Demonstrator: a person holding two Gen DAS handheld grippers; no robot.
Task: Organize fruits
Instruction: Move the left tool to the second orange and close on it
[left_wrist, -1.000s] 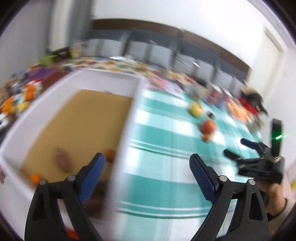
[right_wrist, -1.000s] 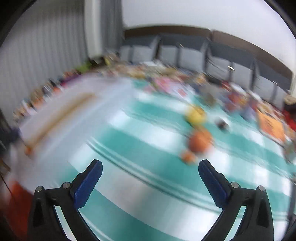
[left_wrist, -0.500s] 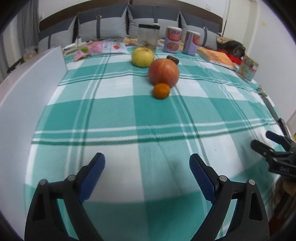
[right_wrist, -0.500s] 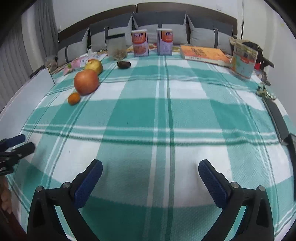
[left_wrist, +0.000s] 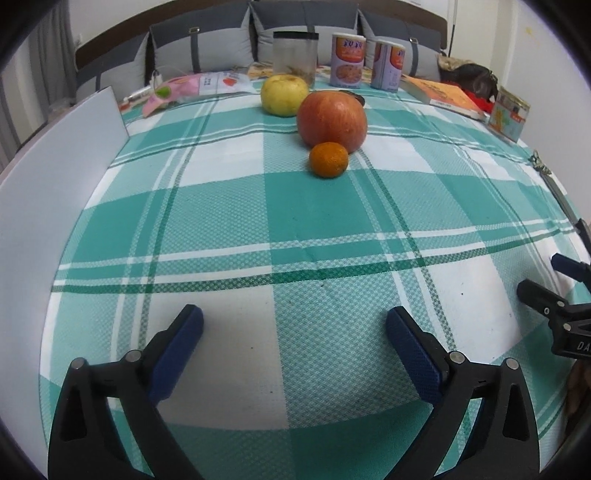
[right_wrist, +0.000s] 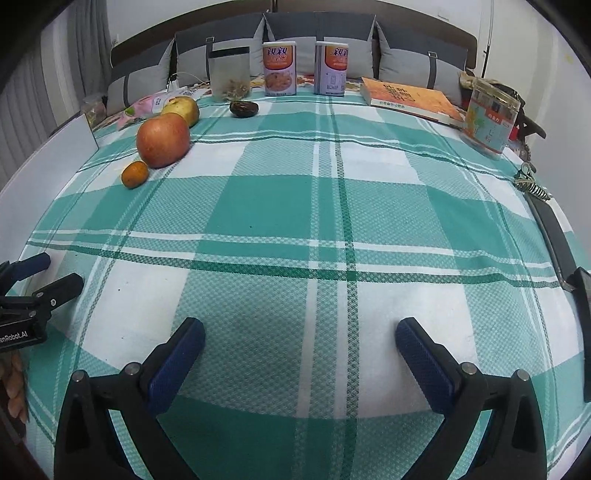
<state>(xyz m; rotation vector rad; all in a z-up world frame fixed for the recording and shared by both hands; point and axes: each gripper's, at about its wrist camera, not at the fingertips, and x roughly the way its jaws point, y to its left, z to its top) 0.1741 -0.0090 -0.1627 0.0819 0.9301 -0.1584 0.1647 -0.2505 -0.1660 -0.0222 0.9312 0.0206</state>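
A small orange (left_wrist: 328, 160) lies on the green checked cloth, touching a big red apple (left_wrist: 331, 122) behind it. A yellow apple (left_wrist: 283, 94) sits farther back left. A dark brown fruit (right_wrist: 243, 109) lies beyond them. The same orange (right_wrist: 134, 174), red apple (right_wrist: 163, 139) and yellow apple (right_wrist: 181, 109) show at far left in the right wrist view. My left gripper (left_wrist: 294, 332) is open and empty, low over the near cloth, well short of the orange. My right gripper (right_wrist: 300, 341) is open and empty to its right.
A white box wall (left_wrist: 55, 173) stands along the left edge. At the back stand a clear jar (left_wrist: 294, 58), two cans (right_wrist: 279, 68) and an orange book (right_wrist: 410, 98). A clear packet (right_wrist: 489, 116), keys (right_wrist: 528, 182) and a dark strap (right_wrist: 554, 236) are at right.
Both views swung from the white box and blur to a steady look across the cloth; since half a second ago the left gripper has come a little closer to the fruits.
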